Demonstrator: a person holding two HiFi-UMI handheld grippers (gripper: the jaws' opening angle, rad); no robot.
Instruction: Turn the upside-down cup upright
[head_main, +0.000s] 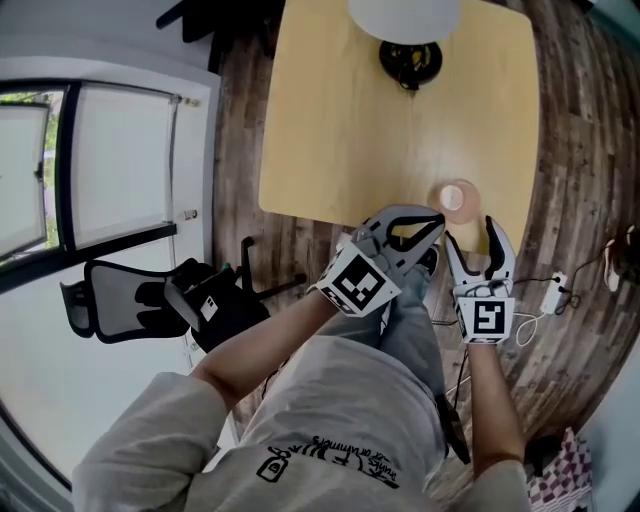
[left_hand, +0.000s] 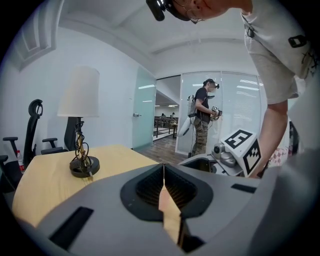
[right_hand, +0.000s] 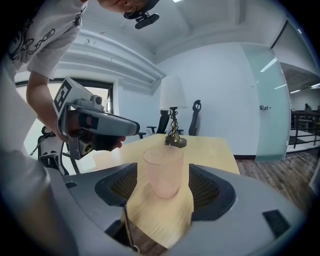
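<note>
On pale wood table (right_hand: 215, 150), frosted pink tapered cup (right_hand: 162, 172) inside wide-apart right claw (head_main: 470, 240), left claw (left_hand: 164, 170) closed.

We see a pale wooden table (head_main: 330, 120) with rounded corners on a dark plank floor (head_main: 570, 150). Near its far edge stands a lamp (head_main: 408, 55), with a white shade over a round black base; the left gripper view shows its stem is twisted. Left of the table, a black office chair (head_main: 115, 300) sits beside a dark-framed window (head_main: 90, 160). On the floor to the right lies a small white box (head_main: 553, 293) with cables, perhaps a power adapter. A checked cloth (head_main: 555, 470) shows at the lower right corner. In the left gripper view another person (left_hand: 202, 117) stands well beyond the table, before a glass wall (left_hand: 240, 110).
</note>
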